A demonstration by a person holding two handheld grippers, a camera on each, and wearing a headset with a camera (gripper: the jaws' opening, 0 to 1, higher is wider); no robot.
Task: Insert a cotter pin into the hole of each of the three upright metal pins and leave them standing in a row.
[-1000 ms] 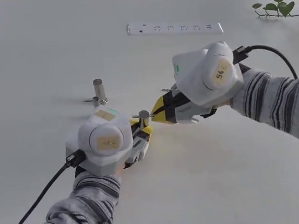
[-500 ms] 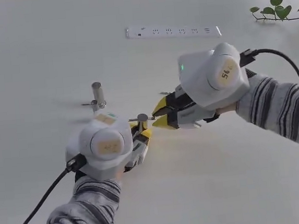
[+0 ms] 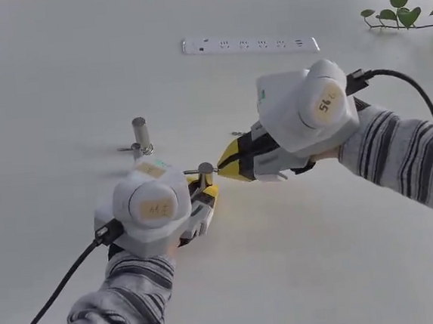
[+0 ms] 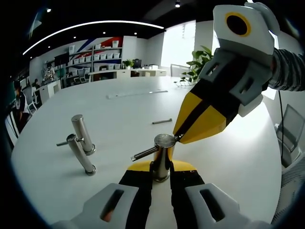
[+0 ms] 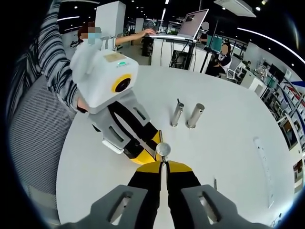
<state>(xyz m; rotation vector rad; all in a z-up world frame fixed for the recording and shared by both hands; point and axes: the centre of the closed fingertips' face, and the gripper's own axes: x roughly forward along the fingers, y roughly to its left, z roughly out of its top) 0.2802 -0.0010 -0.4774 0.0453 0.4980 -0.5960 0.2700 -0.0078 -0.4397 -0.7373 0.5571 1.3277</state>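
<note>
Yellow-tipped jaws of the left gripper (image 4: pixel 161 168) are clamped on the lower shaft of an upright metal pin (image 4: pixel 162 151). This pin stands on the white table (image 3: pixel 301 261) at the centre of the head view. The right gripper (image 5: pixel 163 168) meets the pin from 3 o'clock in the head view, and its jaws are pressed together on one end of a cotter pin (image 4: pixel 144 153). The cotter pin runs level through the metal pin just below the head, and its other end projects at 9 o'clock.

At 10 o'clock from the held pin, near but apart from it, two more metal pins (image 4: pixel 82 134) stand side by side. One carries a second cotter pin (image 4: pixel 62 142) at its top. In the left gripper view a loose cotter pin (image 4: pixel 162 121) lies flat on the table at 12 o'clock, beyond the held pin. Farther out in the head view, a white power strip (image 3: pixel 250 44) lies at 12 o'clock and a green plant (image 3: pixel 404 7) shows at 2 o'clock.
</note>
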